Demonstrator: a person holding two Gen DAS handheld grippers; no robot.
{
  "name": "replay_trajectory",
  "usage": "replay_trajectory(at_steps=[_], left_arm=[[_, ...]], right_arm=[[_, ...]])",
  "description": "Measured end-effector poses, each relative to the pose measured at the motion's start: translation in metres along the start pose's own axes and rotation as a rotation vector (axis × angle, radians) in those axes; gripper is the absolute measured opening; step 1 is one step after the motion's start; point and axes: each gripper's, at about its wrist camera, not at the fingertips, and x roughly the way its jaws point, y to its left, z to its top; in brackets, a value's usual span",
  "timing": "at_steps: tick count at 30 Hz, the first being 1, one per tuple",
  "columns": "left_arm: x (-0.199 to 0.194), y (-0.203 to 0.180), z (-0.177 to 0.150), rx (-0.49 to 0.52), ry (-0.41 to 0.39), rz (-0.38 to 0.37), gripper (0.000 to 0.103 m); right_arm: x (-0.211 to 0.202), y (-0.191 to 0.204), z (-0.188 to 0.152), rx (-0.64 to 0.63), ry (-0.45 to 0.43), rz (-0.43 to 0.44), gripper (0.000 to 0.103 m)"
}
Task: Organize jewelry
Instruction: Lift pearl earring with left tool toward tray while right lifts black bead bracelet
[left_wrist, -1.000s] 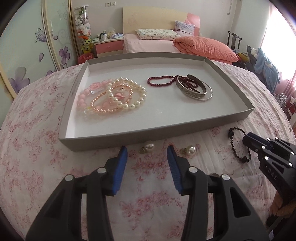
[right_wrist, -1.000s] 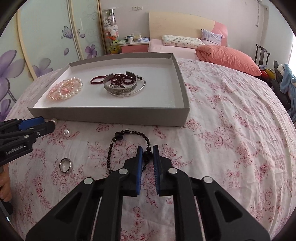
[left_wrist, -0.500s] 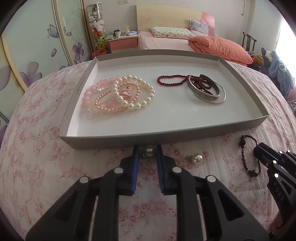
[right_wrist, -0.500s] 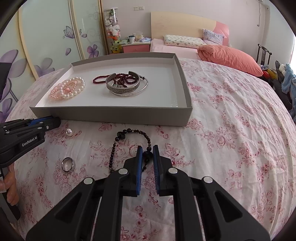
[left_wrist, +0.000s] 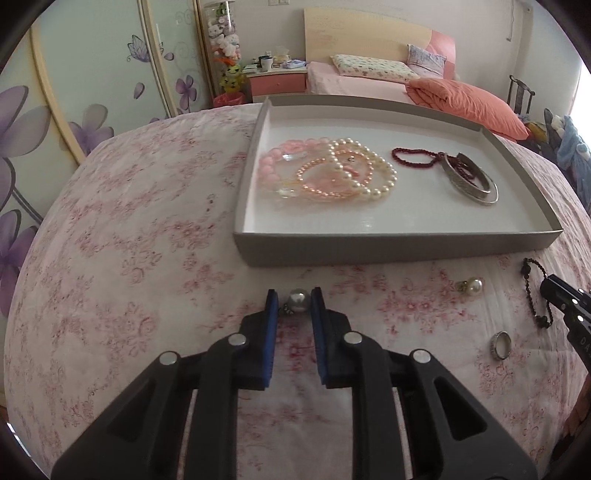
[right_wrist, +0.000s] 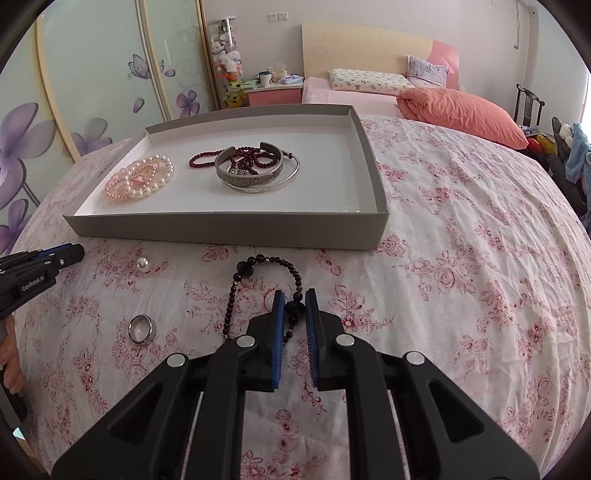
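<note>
A: Left tongs (left_wrist: 293, 301) clamped on pearl earring (left_wrist: 298, 300), just short of the grey tray's (left_wrist: 388, 249) near wall — tray dead ahead.

B: Right tongs (right_wrist: 293, 304) pinching black bead bracelet (right_wrist: 236, 295), loop trailing left on the bedspread. Second earring (right_wrist: 142, 263), ring (right_wrist: 140, 329) loose between the tongs.

Both grippers (left_wrist: 294, 299) (right_wrist: 294, 301) angled down, fingers clamped.
</note>
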Motion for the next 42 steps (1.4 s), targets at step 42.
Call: replay_trajectory(at_steps=[42], left_arm=[[-0.113, -0.006, 0.010, 0.001, -0.388, -0.048, 0.018]], right_arm=[[-0.123, 0.046, 0.037, -0.062, -0.496, 0.131, 0.012]])
